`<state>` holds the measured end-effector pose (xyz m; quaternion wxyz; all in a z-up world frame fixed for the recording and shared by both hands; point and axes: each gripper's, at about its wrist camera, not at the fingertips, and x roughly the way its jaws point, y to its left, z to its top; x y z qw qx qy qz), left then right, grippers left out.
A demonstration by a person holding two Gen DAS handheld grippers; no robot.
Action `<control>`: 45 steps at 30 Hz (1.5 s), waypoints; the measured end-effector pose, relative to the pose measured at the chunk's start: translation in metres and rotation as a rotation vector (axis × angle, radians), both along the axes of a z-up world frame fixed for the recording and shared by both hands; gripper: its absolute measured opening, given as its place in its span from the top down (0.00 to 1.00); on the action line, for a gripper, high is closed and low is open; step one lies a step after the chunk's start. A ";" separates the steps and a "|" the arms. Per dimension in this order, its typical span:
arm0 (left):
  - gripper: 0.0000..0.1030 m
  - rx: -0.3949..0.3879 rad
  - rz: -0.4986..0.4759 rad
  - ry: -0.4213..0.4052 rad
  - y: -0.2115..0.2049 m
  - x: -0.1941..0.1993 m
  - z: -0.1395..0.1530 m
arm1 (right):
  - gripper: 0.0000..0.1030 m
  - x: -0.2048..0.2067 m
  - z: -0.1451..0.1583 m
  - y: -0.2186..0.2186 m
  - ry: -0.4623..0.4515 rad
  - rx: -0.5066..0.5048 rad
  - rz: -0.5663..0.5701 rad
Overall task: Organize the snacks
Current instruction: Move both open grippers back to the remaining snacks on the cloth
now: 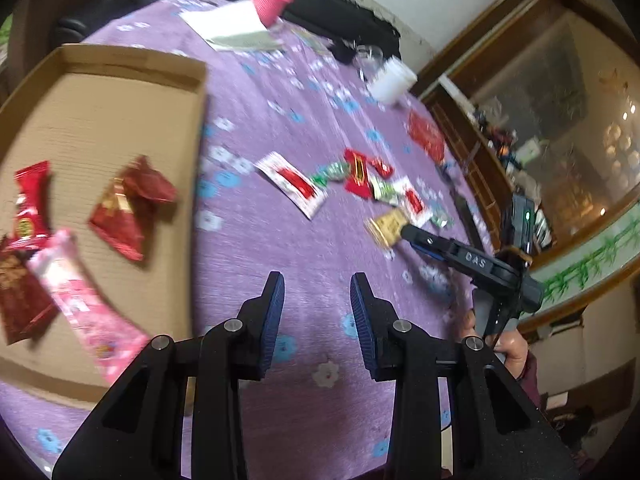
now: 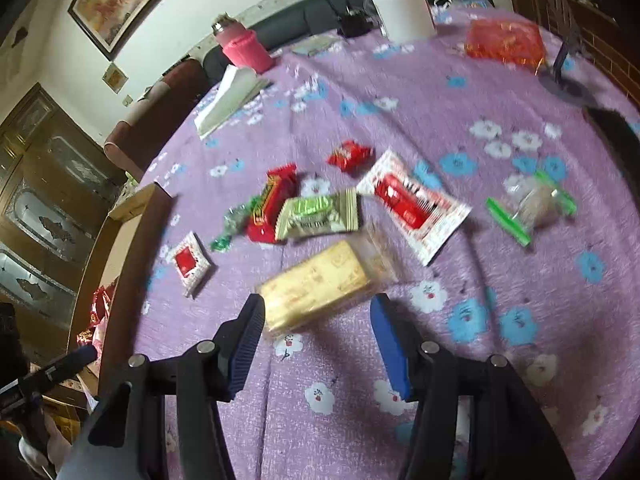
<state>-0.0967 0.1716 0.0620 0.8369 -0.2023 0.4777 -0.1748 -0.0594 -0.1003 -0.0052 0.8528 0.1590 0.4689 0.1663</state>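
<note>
Yellow snack packet [image 2: 320, 280] before open right gripper [image 2: 318, 332] jaws, left gripper [image 1: 317, 316] jaws open, empty

Even, soft indoor light. Both fisheye views bend strongly at dark, vignetted edges. Motion blur smears the snack wrappers [image 2: 320, 216] and purple tablecloth [image 1: 320, 240] ahead; soft shadows fall beneath each gripper.

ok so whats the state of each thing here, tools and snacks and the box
left tool: open, empty
right tool: open, nothing gripped
yellow snack pack: lying on the cloth, just ahead of the right tool
cardboard box: open, four snacks inside
pink bottle: upright
</note>
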 end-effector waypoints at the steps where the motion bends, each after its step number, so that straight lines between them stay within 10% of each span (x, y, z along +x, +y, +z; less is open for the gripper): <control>1: 0.68 0.011 -0.007 0.010 -0.006 0.002 -0.003 | 0.35 0.000 0.001 0.002 -0.020 -0.004 -0.007; 12: 0.68 0.058 0.117 0.064 -0.024 0.063 -0.024 | 0.27 0.023 -0.001 0.048 -0.097 -0.237 -0.029; 17: 0.68 0.082 0.182 0.062 -0.026 0.091 -0.032 | 0.56 0.017 -0.005 0.056 -0.154 -0.368 -0.017; 24: 0.68 0.101 0.233 0.024 -0.037 0.118 -0.040 | 0.58 0.015 -0.005 0.046 -0.156 -0.312 -0.016; 30: 0.61 0.304 0.179 -0.024 -0.063 0.118 -0.042 | 0.58 0.012 -0.003 0.047 -0.156 -0.309 -0.006; 33: 0.29 0.428 0.172 -0.018 -0.069 0.110 -0.046 | 0.58 0.011 -0.003 0.048 -0.156 -0.305 -0.007; 39: 0.29 0.534 0.135 -0.079 -0.075 0.091 -0.054 | 0.58 0.010 -0.004 0.050 -0.158 -0.318 -0.006; 41: 0.30 0.531 0.116 -0.079 -0.077 0.092 -0.054 | 0.58 0.009 -0.004 0.050 -0.161 -0.325 -0.004; 43: 0.63 0.522 0.078 -0.095 -0.079 0.092 -0.052 | 0.61 0.008 -0.003 0.050 -0.161 -0.316 -0.004; 45: 0.72 0.502 0.035 -0.105 -0.082 0.091 -0.050 | 0.64 0.008 -0.003 0.045 -0.154 -0.257 0.001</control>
